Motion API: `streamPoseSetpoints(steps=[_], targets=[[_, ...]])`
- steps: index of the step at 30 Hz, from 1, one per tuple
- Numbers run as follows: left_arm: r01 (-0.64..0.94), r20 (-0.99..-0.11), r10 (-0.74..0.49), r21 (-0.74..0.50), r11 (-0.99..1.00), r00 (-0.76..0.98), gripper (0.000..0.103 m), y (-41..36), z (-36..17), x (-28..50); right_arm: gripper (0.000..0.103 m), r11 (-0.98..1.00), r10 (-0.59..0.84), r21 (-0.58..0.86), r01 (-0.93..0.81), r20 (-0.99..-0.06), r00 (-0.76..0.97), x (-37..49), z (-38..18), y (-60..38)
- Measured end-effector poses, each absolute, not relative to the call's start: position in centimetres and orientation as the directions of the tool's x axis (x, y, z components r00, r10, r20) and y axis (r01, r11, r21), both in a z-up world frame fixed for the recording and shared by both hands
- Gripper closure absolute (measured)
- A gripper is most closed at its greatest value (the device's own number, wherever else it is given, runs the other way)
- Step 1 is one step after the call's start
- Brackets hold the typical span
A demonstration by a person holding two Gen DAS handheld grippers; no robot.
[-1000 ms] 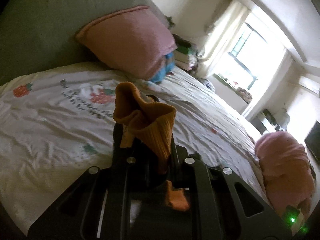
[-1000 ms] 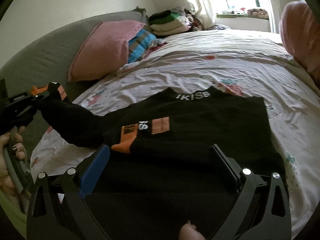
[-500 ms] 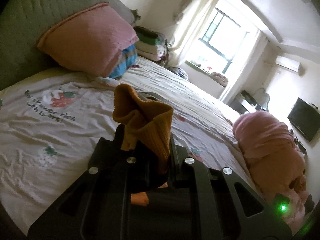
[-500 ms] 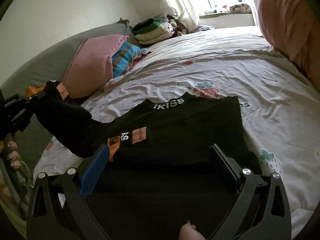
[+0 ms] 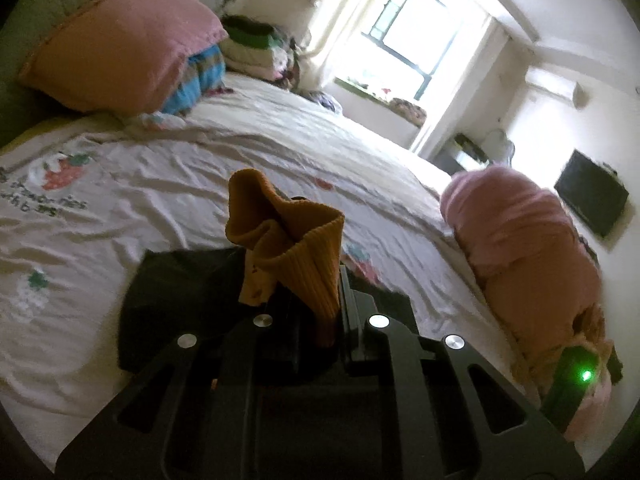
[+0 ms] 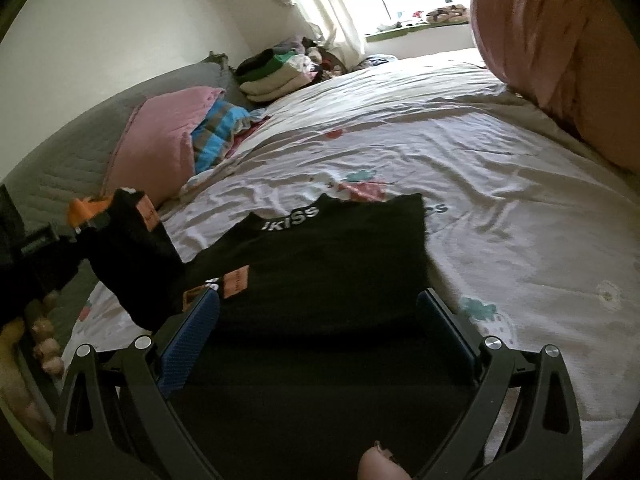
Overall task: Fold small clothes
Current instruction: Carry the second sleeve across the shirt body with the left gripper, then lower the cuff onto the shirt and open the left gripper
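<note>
A black shirt (image 6: 328,264) with white lettering at the collar and orange patches lies on the bed sheet (image 6: 500,184). My left gripper (image 5: 308,280) is shut on the shirt's sleeve, whose orange ribbed cuff (image 5: 292,240) sticks up between the jaws. In the right wrist view the left gripper (image 6: 86,216) holds that sleeve (image 6: 136,264) lifted at the shirt's left side. My right gripper (image 6: 320,332) is open, low over the shirt's near part, with nothing between its blue pads (image 6: 188,340).
A pink pillow (image 6: 160,148) and striped blue cloth (image 6: 218,128) lie at the headboard. Folded clothes (image 6: 276,72) are stacked by the window. A pink bundled blanket (image 5: 528,248) lies on the bed's right side. A dark screen (image 5: 592,204) hangs on the wall.
My left gripper has swung towards the window side, carrying the sleeve, and the black shirt now shows beneath it. My right gripper has drawn back a little, still open.
</note>
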State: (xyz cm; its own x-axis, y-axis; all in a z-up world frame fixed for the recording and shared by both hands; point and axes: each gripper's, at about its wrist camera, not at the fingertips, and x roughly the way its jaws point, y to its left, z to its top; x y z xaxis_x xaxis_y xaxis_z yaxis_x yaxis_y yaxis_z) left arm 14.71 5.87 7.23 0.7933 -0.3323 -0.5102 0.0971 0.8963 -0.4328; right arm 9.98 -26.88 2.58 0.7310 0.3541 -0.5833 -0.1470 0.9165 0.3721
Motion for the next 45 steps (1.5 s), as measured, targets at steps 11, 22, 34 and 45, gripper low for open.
streamPoseSetpoints(steps=[11,22,34,45], targets=[[0.2,-0.612,-0.401,-0.372,0.906,0.681,0.096,0.6,1.8,16.5,0.005,0.931,0.275,0.361,-0.045,-0.616,0.739,10.2,1.4,-30.0],[0.344,-0.693,-0.487,-0.349,0.872,0.532,0.055,-3.1,-2.4,16.9,0.005,0.939,0.206,0.341,0.043,-0.657,0.725,10.8,0.4,-31.2],[0.274,-0.63,-0.461,-0.376,0.885,0.625,0.019,2.3,0.8,16.7,0.005,0.95,0.262,0.308,-0.047,-0.708,0.656,12.5,-1.2,-26.7],[0.075,-0.65,-0.225,-0.251,0.965,0.726,0.01,7.4,1.7,17.5,0.023,0.941,0.337,0.282,-0.185,-0.784,0.522,16.7,-4.2,-19.6]])
